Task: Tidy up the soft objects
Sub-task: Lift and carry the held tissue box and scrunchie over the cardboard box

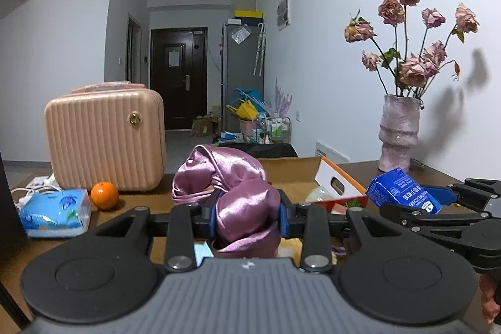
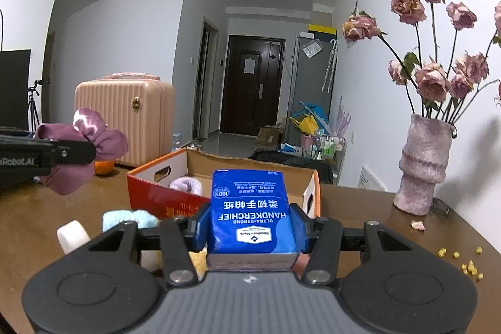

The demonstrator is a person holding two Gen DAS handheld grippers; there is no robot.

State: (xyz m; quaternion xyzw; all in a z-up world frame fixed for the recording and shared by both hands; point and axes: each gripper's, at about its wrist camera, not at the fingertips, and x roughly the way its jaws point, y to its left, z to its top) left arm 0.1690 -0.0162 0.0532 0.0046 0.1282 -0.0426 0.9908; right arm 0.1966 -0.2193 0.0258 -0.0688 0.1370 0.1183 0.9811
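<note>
My room is evenly lit in cool indoor light. The dried roses [image 1: 416, 52] throw soft shadows on the white wall [image 1: 344, 5]. Fisheye bending curves the edges, with dark vignetted corners. Satin cloth [image 1: 244, 208] shows glare.

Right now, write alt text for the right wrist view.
The right gripper holds a blue handkerchief tissue pack above a wooden table, facing an open cardboard box. At left, the left gripper clamps purple satin fabric; a vase of dried roses stands right.
</note>
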